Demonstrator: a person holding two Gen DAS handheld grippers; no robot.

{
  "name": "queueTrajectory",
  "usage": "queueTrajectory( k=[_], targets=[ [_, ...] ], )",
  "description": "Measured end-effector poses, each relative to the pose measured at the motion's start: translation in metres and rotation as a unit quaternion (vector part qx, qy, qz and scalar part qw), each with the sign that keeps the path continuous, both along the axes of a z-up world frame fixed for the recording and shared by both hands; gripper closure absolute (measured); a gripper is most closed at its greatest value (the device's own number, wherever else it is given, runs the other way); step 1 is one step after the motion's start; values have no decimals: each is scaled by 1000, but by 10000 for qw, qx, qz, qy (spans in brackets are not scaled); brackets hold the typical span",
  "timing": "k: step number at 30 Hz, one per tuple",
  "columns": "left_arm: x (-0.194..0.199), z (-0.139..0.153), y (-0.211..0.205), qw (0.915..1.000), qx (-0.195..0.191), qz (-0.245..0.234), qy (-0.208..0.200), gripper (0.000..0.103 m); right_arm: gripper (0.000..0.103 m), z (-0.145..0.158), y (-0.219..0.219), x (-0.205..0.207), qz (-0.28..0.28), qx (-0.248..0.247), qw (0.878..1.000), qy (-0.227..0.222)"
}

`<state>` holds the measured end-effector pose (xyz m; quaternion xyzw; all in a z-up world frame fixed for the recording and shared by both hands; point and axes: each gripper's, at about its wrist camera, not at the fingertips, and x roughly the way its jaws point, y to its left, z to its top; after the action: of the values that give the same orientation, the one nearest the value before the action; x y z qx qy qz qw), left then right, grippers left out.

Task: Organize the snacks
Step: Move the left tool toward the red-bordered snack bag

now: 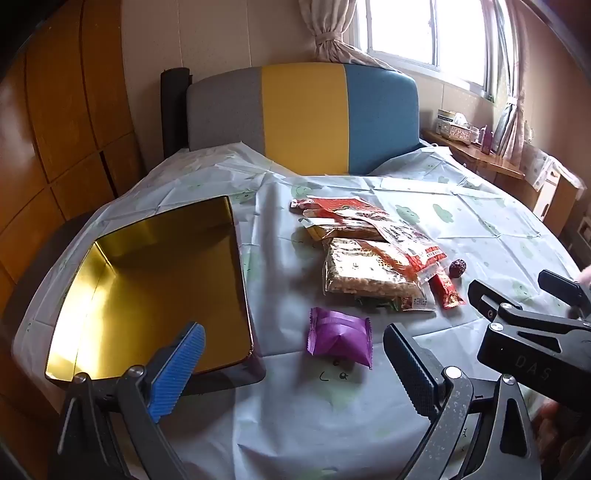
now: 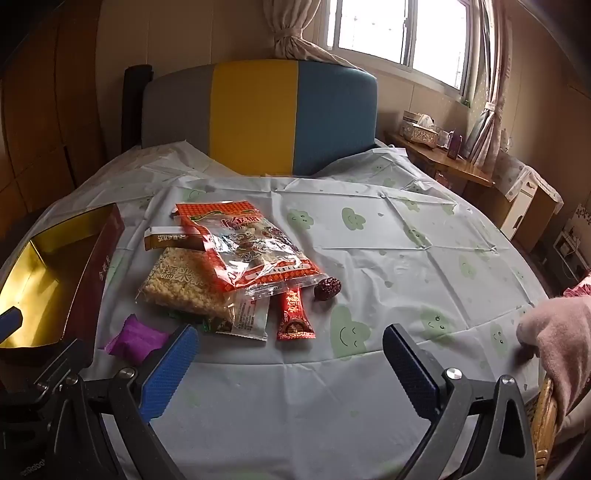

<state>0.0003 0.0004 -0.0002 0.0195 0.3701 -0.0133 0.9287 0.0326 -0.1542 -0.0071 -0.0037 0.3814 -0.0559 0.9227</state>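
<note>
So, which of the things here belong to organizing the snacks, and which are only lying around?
Belong to the job:
- empty gold-lined tin box
- purple foil-wrapped sweet
- orange plastic snack bag
- clear packet of puffed rice cake
- red stick sachet
- dried red date

Only lying around:
- white tissue box on the wooden side desk
- tied pink curtain

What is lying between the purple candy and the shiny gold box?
Nothing. In the left wrist view, only bare tablecloth separates the purple candy from the gold box.
</note>
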Motion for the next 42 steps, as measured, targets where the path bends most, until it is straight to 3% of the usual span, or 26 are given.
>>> queueTrajectory(
  k=[6, 8, 42],
  targets=[
    [2, -4, 5, 10000, 28, -32, 49, 5, 2, 1, 8, 10, 72, -75, 9999, 108],
    [1, -4, 9, 10000, 39, -13, 43, 5, 2, 0, 4, 3, 98, 41, 9999, -84],
    [-2, -5, 11, 9999, 33, 127, 67, 5, 2, 25, -18, 24, 93, -280, 9988, -381]
  ],
)
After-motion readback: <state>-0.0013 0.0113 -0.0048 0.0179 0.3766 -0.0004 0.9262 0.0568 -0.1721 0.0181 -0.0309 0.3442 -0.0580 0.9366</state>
